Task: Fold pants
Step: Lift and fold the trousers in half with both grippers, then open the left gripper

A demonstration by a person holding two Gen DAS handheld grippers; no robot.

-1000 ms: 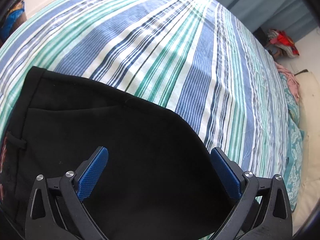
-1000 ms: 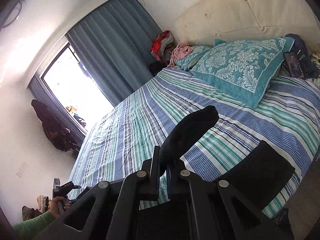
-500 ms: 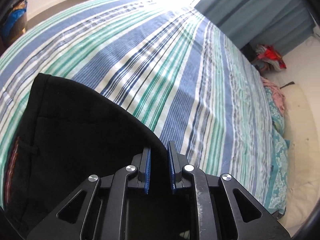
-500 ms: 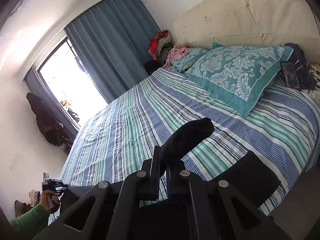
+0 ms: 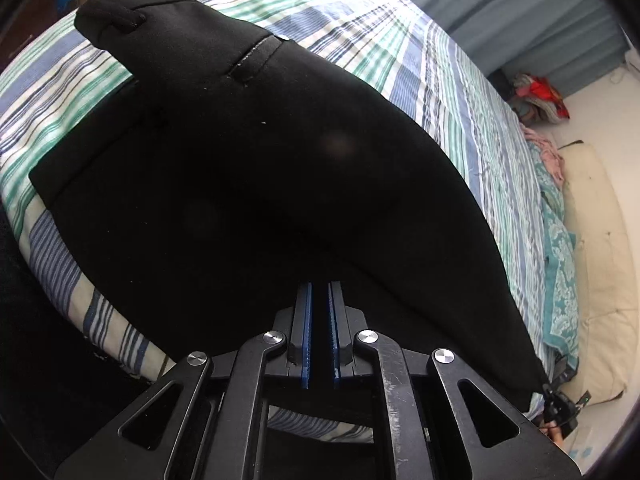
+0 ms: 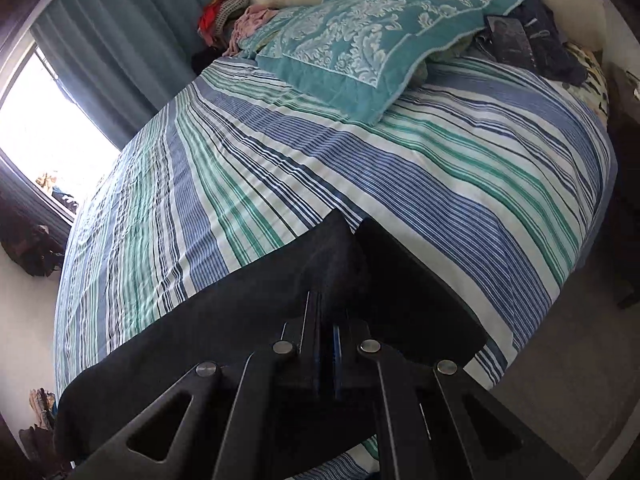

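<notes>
Striped bed (image 6: 460,184), teal pillow (image 6: 360,48) at headboard, curtain (image 6: 120,36) by window. My left gripper (image 5: 319,312) and right gripper (image 6: 326,320) both pinch black pants (image 5: 260,168), lifted along near bed edge

The left tool (image 5: 319,312) pinches the black pants (image 5: 248,168) between its blue pads (image 5: 306,332); the cloth drapes in a raised fold over the striped bed (image 5: 472,112).

One pants (image 5: 280,168), two pillows (image 6: 360,52)
</notes>
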